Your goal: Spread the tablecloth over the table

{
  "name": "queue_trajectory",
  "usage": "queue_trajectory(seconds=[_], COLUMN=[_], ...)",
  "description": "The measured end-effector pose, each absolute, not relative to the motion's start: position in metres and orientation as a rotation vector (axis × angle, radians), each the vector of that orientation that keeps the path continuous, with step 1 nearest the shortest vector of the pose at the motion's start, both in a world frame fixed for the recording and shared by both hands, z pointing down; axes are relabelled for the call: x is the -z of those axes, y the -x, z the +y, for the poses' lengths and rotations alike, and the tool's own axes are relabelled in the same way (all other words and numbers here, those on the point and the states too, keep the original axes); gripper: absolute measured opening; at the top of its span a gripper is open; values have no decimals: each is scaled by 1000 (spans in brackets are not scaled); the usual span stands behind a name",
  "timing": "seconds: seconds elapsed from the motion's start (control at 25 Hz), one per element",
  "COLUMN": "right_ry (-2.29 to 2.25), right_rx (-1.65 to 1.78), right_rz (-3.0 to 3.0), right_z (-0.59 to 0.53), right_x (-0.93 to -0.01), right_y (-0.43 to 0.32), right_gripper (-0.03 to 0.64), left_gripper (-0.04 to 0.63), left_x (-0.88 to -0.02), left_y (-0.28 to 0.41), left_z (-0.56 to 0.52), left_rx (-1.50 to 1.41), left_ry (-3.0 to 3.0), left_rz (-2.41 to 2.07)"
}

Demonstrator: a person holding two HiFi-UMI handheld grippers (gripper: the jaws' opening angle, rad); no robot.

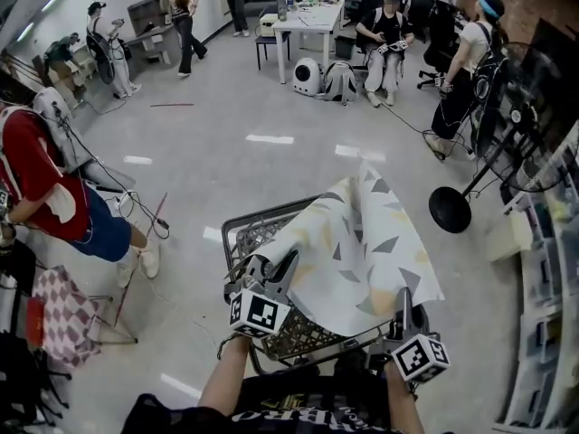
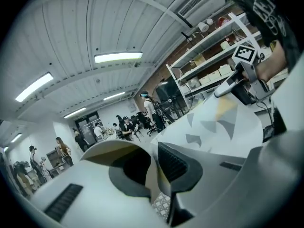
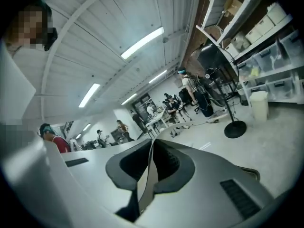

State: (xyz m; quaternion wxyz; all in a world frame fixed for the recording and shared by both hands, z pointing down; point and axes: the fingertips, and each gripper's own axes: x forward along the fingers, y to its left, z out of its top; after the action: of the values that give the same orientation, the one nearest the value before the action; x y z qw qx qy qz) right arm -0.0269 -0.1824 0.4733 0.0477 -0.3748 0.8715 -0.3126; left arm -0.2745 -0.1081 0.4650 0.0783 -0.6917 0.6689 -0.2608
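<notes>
The cream tablecloth with grey triangles and pale yellow patches (image 1: 362, 242) is clamped by its near edge in the left gripper (image 1: 276, 271) and the right gripper (image 1: 403, 307), billowing over the dark wire-mesh table (image 1: 244, 235), its length running upward and away from both grippers.

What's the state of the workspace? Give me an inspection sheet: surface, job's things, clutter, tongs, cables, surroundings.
Surface: table, mesh top, left part bare.
Job's things: tablecloth, draped over the table's right part, far end humped up.
Clutter: nothing seen.
Tongs: left tongs and right tongs each shut on the tablecloth's near edge.
Cables: cable trailing over the floor beyond the table.
Surroundings: fan and shelves at right; people standing and sitting around.
</notes>
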Motion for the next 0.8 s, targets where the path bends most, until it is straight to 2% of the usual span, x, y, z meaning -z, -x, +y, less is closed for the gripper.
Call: queue_trajectory(seconds=[0.52, 0.68, 0.8], right_ry=[1650, 1671, 1513], right_rx=[1134, 1240, 1331], right_rz=[2466, 2422, 2483], right_z=[-133, -124, -103], right_x=[-525, -527, -536], right_y=[-63, -78, -60], right_gripper=[18, 25, 25], left_gripper=[61, 61, 60], left_x=[-505, -488, -475], left_y=[263, 272, 276], left_z=[-86, -95, -105], left_rx=[1044, 1057, 1140], left_ry=[2017, 2000, 1908], left_rz=[1864, 1838, 1742])
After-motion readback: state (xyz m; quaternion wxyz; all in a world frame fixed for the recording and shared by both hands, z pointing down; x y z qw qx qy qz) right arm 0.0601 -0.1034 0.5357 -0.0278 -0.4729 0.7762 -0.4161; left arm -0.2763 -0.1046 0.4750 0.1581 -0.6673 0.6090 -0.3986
